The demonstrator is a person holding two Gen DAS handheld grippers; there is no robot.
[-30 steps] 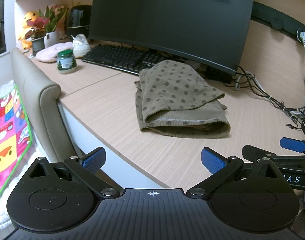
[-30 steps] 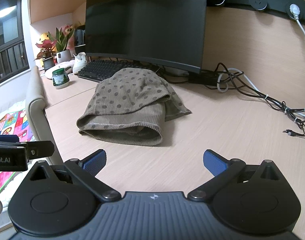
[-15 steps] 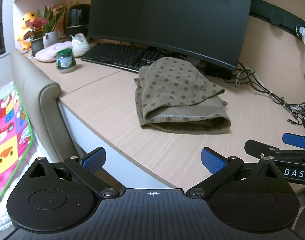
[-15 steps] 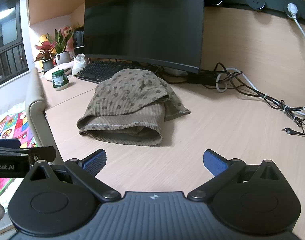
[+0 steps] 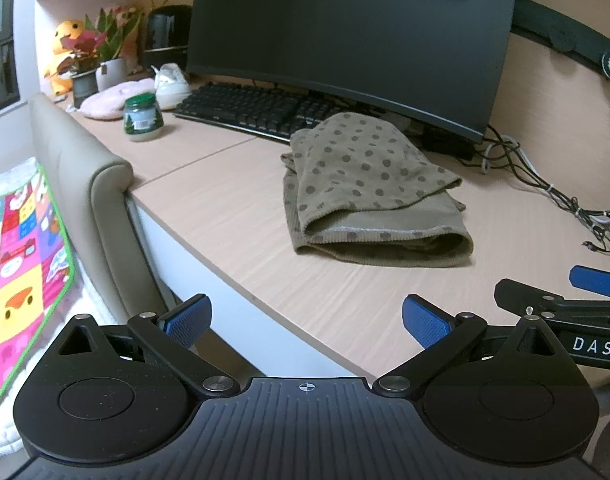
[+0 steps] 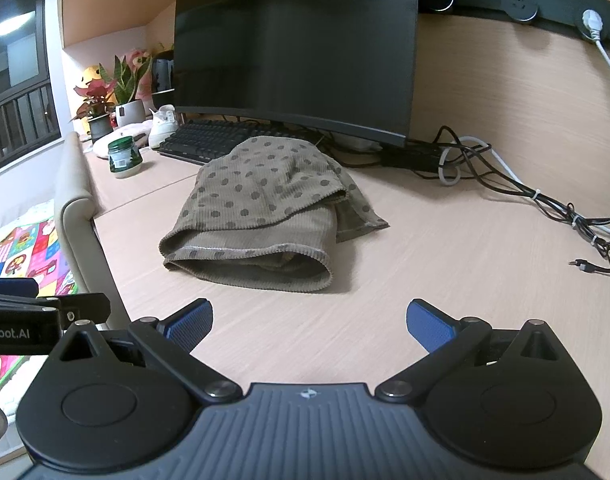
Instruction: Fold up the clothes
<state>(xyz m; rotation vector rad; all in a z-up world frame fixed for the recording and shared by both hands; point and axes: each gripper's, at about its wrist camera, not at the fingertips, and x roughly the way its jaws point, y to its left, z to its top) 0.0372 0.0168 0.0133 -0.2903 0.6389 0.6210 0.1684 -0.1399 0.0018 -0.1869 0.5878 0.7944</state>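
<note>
Garment [image 5: 369,188] on desk [image 5: 233,216], before keyboard [image 5: 249,108] and monitor [image 5: 353,36]; jar [image 5: 141,117] left; cables [image 6: 545,200] right.

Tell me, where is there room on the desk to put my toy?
Bare wood lies between the folded brown polka-dot cloth and the tangled black cables, and along the desk's near edge before both open grippers. It is crowded behind: black keyboard, dark monitor, green-lidded jar.
</note>
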